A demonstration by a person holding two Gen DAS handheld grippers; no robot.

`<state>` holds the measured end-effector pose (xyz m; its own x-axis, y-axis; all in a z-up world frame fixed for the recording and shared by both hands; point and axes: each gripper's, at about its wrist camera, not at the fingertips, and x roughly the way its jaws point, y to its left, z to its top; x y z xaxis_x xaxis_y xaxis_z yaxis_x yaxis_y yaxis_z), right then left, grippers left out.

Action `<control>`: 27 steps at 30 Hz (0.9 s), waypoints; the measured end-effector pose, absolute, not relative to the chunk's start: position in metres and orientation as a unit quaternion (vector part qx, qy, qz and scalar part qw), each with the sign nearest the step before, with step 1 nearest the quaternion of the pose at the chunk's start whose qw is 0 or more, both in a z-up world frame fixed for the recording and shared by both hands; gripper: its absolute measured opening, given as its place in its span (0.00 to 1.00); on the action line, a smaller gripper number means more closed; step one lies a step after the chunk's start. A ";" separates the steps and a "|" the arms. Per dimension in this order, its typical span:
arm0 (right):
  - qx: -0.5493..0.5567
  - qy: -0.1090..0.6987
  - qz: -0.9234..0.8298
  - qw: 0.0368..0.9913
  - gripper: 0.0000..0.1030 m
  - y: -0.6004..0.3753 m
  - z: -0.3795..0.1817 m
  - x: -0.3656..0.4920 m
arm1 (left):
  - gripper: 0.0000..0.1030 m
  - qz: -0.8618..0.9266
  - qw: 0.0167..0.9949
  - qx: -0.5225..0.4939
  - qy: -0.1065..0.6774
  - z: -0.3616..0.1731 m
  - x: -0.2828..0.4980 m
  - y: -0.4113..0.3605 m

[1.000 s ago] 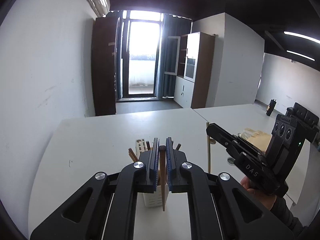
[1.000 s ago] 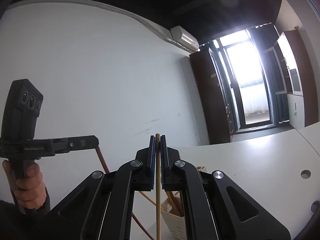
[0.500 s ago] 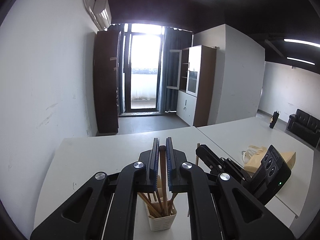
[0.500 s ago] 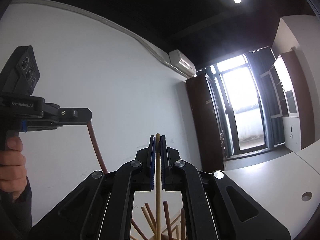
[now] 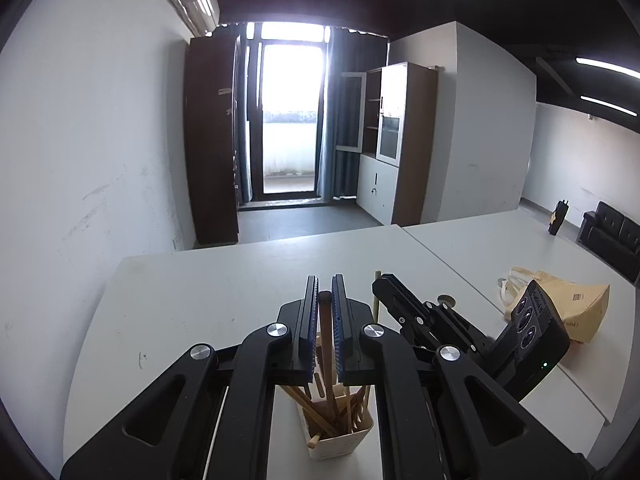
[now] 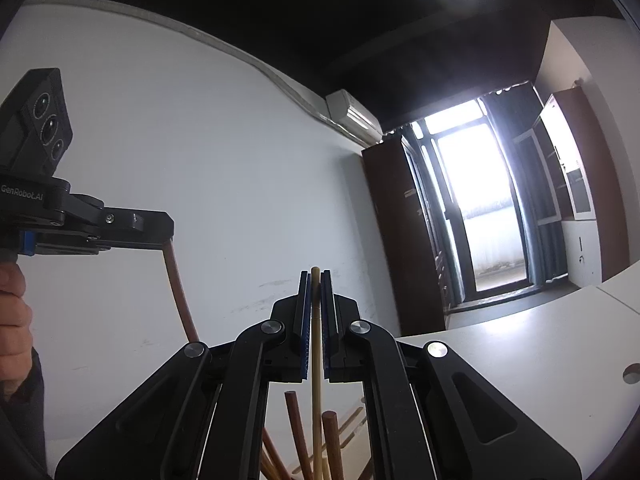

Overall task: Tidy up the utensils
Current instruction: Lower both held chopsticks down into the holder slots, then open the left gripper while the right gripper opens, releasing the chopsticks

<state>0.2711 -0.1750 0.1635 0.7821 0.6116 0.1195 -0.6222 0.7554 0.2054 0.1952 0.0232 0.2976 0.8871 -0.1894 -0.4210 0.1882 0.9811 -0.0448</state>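
While both of my tools hang above the small white plastic utensil holder [image 5: 340, 436] on the white table [image 5: 192, 304], each has its blue-padded jaws closed tight on a stick. My left gripper [image 5: 325, 332] clamps a dark reddish-brown wooden chopstick [image 5: 327, 360] near its blunt top end; the shaft runs down between the pads and its lower part sits inside the holder among the other wooden sticks leaning there. From the right wrist camera I see that same gripper off to my left, the reddish stick hanging from its tip.

My right gripper [image 6: 315, 320] pinches a pale bamboo chopstick [image 6: 316, 380] just below its top, held upright, with the shaft dropping toward the cluster of brown sticks [image 6: 296, 428] at the bottom of the frame. I cannot tell from this view whether its lower tip is already inside the holder. In the left wrist view the right tool sits just beside the holder's right side, the pale stick's top poking up at its tip.

A tan paper bag [image 5: 576, 308] lies on the adjoining table, well apart to the right.
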 end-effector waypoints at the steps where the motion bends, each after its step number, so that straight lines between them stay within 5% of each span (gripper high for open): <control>1: 0.115 -0.021 0.329 0.937 0.05 -0.174 0.161 0.271 | 0.06 -0.098 0.970 -0.001 0.222 0.293 0.197 0.022; 27: 0.033 0.007 0.294 0.955 0.05 -0.163 0.143 0.245 | 0.07 -0.109 0.954 -0.014 0.281 0.205 0.209 0.029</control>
<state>0.2448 -0.1627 0.1431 0.8271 0.5621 0.0052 -0.5611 0.8250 0.0678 0.2091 0.0293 0.2050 0.8187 -0.2152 -0.5323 0.1998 0.9759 -0.0874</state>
